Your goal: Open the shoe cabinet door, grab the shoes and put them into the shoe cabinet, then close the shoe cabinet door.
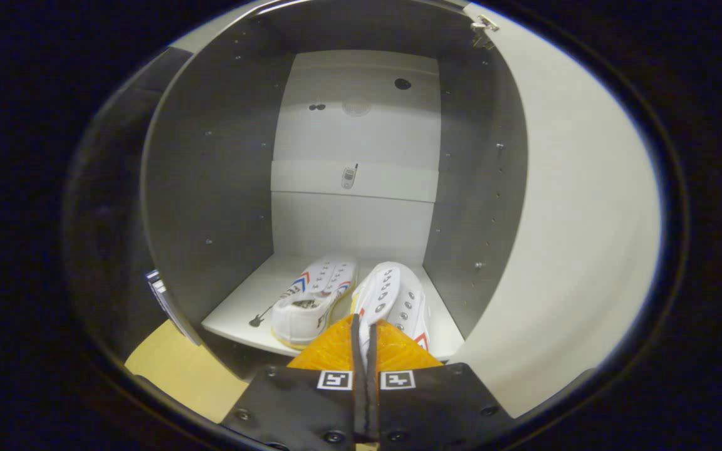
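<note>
I see the tool (364,341) at the mouth of the open shoe cabinet (210,188), and its two fingers stand almost together, pinching the heel edge of the right shoe (395,297); a thin strip of the white canvas shows between them. So I judge the tool is clenched on this shoe. The shoe rests on the bottom shelf (235,310) of the cabinet, toe pointing to the back wall. The left shoe (314,294) lies just beside it on the same shelf, also with toe inward. The cabinet door (580,219) is swung wide to the right of the fingers.

I think the step in hand is to set down the second shoe. To do it well, I would lower the heel until the sole sits flat on the shelf, keep it beside the first shoe without pushing it, and only then spread the fingers. The heel seems close to the front edge of the shelf, so a small push inward before letting go may help the door to close later. After this I would pull the tool straight back and go around the door edge.
</note>
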`<state>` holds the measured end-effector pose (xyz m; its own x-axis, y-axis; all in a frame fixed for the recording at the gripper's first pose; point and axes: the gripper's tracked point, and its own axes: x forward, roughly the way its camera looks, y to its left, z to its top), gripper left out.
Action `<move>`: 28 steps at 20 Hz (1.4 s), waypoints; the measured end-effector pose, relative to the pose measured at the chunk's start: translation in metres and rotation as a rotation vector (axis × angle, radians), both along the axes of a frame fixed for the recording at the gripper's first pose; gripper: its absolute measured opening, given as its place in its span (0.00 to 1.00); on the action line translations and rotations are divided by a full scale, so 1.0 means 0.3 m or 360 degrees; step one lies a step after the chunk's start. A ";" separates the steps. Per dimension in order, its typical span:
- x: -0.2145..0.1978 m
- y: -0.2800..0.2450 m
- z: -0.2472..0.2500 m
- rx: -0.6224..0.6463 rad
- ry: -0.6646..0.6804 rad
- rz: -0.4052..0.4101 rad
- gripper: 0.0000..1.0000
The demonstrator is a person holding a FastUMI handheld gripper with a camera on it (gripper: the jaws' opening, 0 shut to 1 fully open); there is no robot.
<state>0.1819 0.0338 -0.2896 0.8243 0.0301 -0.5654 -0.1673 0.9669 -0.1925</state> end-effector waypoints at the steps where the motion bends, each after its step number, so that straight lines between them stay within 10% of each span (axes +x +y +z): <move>1: 0.061 -0.002 -0.025 -0.0015 0.0011 0.0006 0.02; 11: 0.376 0.019 -0.256 -0.0079 0.0169 0.0073 0.02; 28: 0.356 -0.001 -0.278 -0.0032 0.0172 -0.0007 0.24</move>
<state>0.2887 0.0336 -0.3729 0.7583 0.0143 -0.6517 -0.1837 0.9639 -0.1927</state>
